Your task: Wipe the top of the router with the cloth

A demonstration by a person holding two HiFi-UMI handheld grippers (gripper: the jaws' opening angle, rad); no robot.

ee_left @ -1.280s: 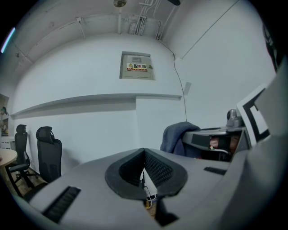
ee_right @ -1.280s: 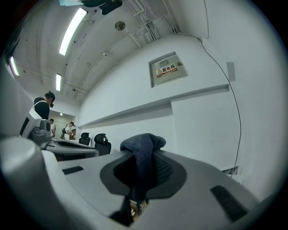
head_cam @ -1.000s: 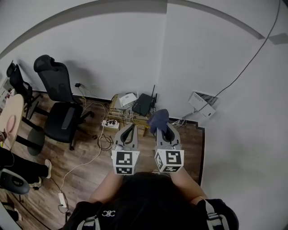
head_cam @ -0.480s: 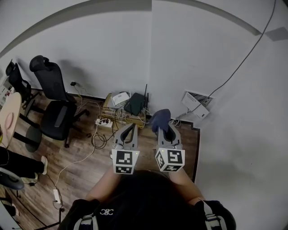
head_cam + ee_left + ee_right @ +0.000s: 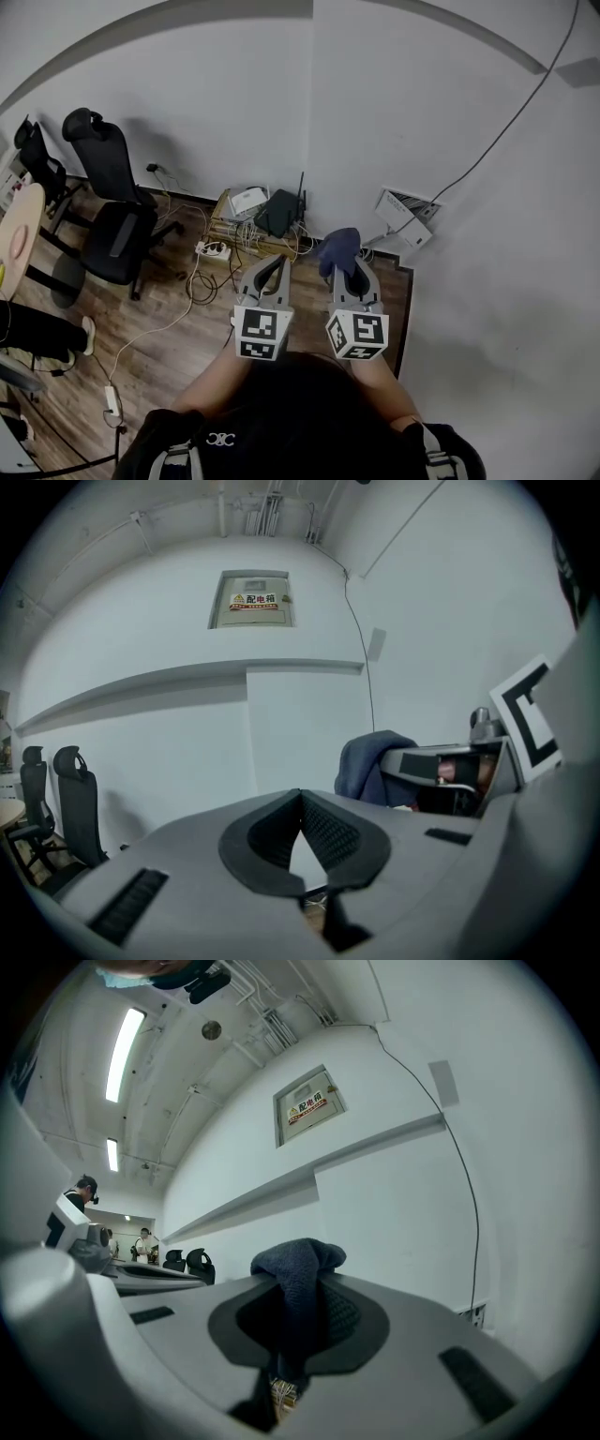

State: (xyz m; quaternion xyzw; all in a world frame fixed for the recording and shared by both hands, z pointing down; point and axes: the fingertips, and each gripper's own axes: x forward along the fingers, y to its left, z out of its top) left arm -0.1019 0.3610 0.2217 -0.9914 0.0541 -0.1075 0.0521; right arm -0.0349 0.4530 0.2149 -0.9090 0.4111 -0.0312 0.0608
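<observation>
Two grippers: left gripper [image 5: 277, 264] pressed together, empty; right gripper [image 5: 346, 271] pinches one cloth [image 5: 337, 248]. Only the head view shows the router [image 5: 279, 214].

Bare wooden floor [image 5: 178, 342] leaves open passage toward the black router [image 5: 277, 214] against the wall. A white box [image 5: 246, 201] sits just beside it, tangled cables [image 5: 251, 241] crowd its front, and an office chair [image 5: 112, 234] stands well left.

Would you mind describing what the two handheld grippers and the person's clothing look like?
Both the left gripper and right gripper are grey, tapering shells with black ribbed pads lining the jaws. Each carries a white cube printed with black square markers. The person wears a dark top with a small white logo.
</observation>
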